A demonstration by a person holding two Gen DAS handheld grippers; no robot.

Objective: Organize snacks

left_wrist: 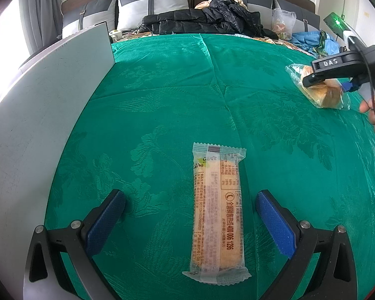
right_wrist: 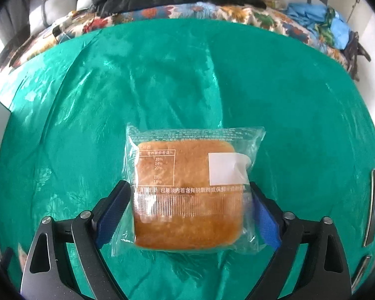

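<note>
A long wrapped biscuit bar [left_wrist: 217,215] lies on the green cloth [left_wrist: 162,100], between the fingers of my left gripper [left_wrist: 191,197], which is open and not touching it. A wrapped square bread bun [right_wrist: 187,200] lies on the cloth between the fingers of my right gripper [right_wrist: 188,200]. The blue pads [right_wrist: 112,210] touch the wrapper's sides. In the left wrist view the right gripper [left_wrist: 312,77] is over the bun [left_wrist: 322,92] at the far right.
A grey-white board [left_wrist: 50,105] stands along the left edge of the cloth. Black jackets [left_wrist: 202,20], a plastic bag [left_wrist: 282,22] and blue cloth [left_wrist: 310,40] lie at the back by the pillows. A patterned bedspread [right_wrist: 237,12] borders the green cloth.
</note>
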